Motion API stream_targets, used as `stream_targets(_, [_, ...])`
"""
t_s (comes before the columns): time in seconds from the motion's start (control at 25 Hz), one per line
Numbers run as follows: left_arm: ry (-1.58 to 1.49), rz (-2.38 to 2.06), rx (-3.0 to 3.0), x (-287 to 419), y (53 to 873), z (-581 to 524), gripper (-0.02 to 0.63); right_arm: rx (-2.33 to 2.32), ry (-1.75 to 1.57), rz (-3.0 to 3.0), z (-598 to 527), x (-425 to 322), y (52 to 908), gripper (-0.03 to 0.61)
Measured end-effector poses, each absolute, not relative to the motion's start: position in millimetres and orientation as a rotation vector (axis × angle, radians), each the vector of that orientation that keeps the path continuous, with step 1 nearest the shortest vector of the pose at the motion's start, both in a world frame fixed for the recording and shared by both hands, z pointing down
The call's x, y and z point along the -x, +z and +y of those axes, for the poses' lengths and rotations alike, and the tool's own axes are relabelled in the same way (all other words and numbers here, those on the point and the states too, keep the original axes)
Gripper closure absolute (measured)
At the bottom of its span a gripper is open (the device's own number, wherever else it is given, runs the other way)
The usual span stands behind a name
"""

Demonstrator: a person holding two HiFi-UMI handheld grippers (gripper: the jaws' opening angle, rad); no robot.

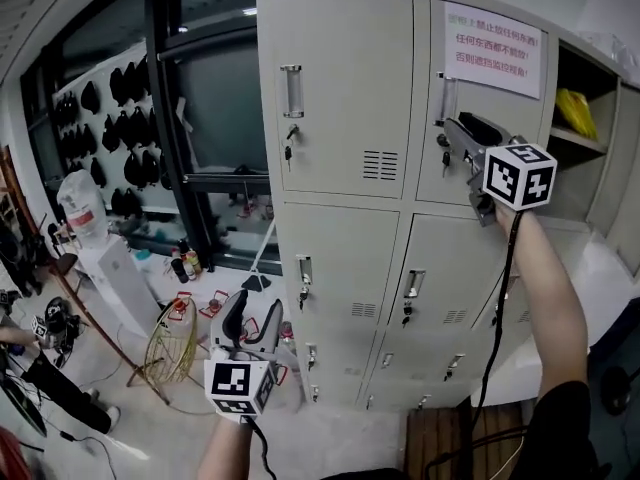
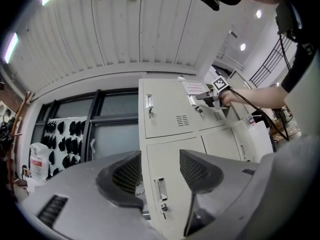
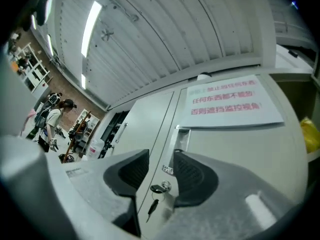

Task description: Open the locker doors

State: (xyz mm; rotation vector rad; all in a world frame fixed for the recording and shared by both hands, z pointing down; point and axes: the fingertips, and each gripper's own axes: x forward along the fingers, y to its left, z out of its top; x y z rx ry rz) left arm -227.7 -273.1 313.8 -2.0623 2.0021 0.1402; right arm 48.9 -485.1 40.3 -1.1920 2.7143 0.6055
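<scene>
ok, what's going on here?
A person works a grey locker bank with two handheld grippers. The right gripper is up at the top-right door, jaws open either side of its key, just below the handle; that door looks shut. The left gripper hangs low, open and empty.

Notice (image 1: 492,48): print too small for me to read in the head view; blurred in the right gripper view
Top-right handle (image 1: 447,93): lower end hidden behind my right tongs (image 1: 450,126); whether they touch it, I cannot tell
Yellow thing (image 1: 576,111): on the open shelf; too small to name
Dark shapes (image 1: 110,98): on the wall board; too small to tell
Lower right doors (image 1: 440,258): partly behind my forearm (image 1: 545,298)
Person (image 1: 50,393): cut off by the left edge
</scene>
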Motion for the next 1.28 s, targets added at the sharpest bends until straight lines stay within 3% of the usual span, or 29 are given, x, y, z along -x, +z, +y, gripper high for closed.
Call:
stream_targets(0.6, [0.066,2.167,1.924,255,327,-253,0.376,1.186,0.560,2.726,-521,-24,22,0.446])
stream_targets(0.76, [0.058,2.141,1.949,249,327,-251,0.376,1.271,0.536,2.687,-520,-16,25,0.370])
stream_targets(1.28, [0.085,2.136,1.982,274,333,-237,0.376,1.129,0.414,2.715,-489,-23,22,0.371])
